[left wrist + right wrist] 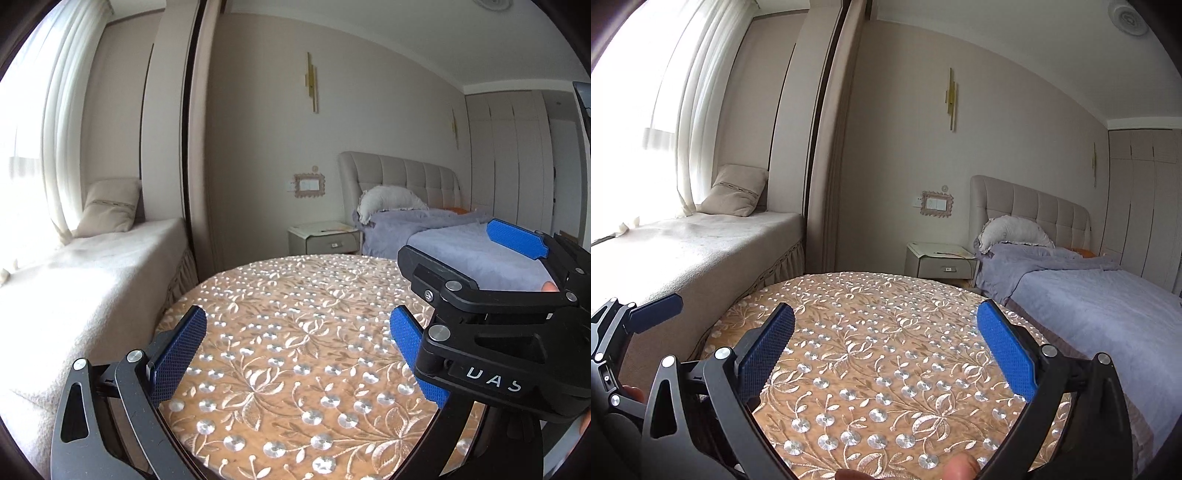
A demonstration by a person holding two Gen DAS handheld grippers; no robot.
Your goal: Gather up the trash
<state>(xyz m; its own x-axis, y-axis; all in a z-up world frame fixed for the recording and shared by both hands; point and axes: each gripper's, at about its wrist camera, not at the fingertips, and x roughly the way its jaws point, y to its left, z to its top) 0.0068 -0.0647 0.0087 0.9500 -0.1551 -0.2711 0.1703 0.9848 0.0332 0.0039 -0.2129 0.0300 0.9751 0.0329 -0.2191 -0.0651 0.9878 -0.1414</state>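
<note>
No trash shows in either view. My left gripper (295,354) is open and empty above a round table (295,295) covered in a brown floral embroidered cloth. My right gripper (886,350) is open and empty above the same table (879,314). The right gripper's black body and one blue pad (517,240) also show at the right of the left wrist view, close beside the left gripper. A blue pad of the left gripper (657,310) shows at the left edge of the right wrist view.
A bed with a grey-purple cover (1100,306) stands right of the table. A white nightstand (940,260) sits beyond it by the wall. A cushioned window seat (683,251) with a pillow (737,190) runs along the left. Wardrobes (513,155) line the far right.
</note>
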